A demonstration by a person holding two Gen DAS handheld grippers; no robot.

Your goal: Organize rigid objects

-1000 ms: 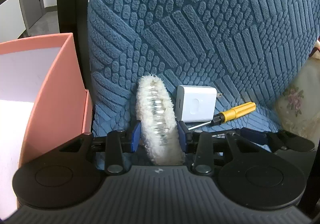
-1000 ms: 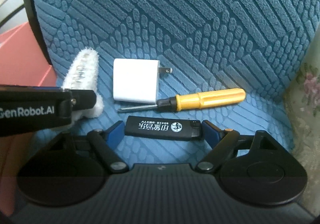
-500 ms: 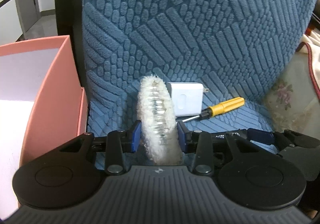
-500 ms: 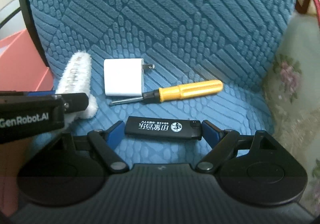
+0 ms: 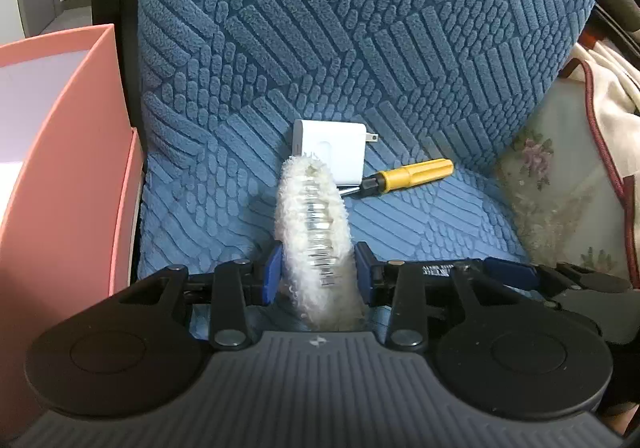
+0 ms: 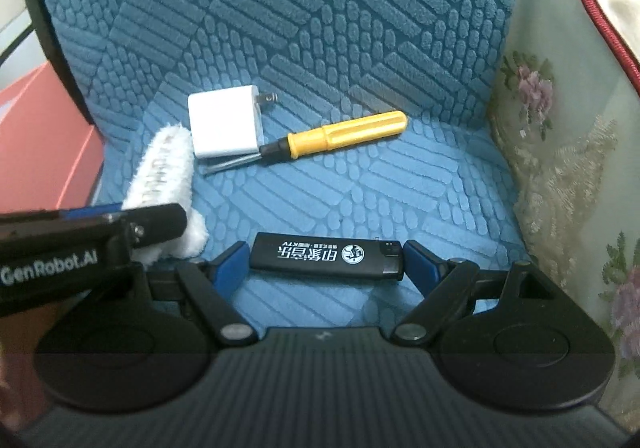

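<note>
Seat: a blue textured fabric chair cushion (image 6: 360,199) is filling both views, its backrest rising behind the objects.
Floral cushion: a pale cushion with a flower print (image 6: 568,151) is sitting against the right edge of the seat.
Box: an open pink cardboard box (image 5: 68,175) is standing just beside the seat on its left side.
Left gripper: the left gripper (image 5: 316,272) is pinching a white fluffy hair clip with a clear ridged centre (image 5: 316,232) between its blue pads; the clip is pointing forward, and whether it is touching the seat is hard to tell.
Right gripper: the right gripper (image 6: 326,258) is pinching a black rectangular lighter with white printing (image 6: 326,256) by its two ends, crosswise between the fingers.
Screwdriver: a yellow-handled screwdriver with a black collar (image 6: 340,133) is lying on the seat, its metal tip running under the front edge of the charger.
Charger: a white square plug-in charger (image 6: 224,121) is lying flat near the backrest, prongs pointing right, just beyond the tip of the fluffy clip.
</note>
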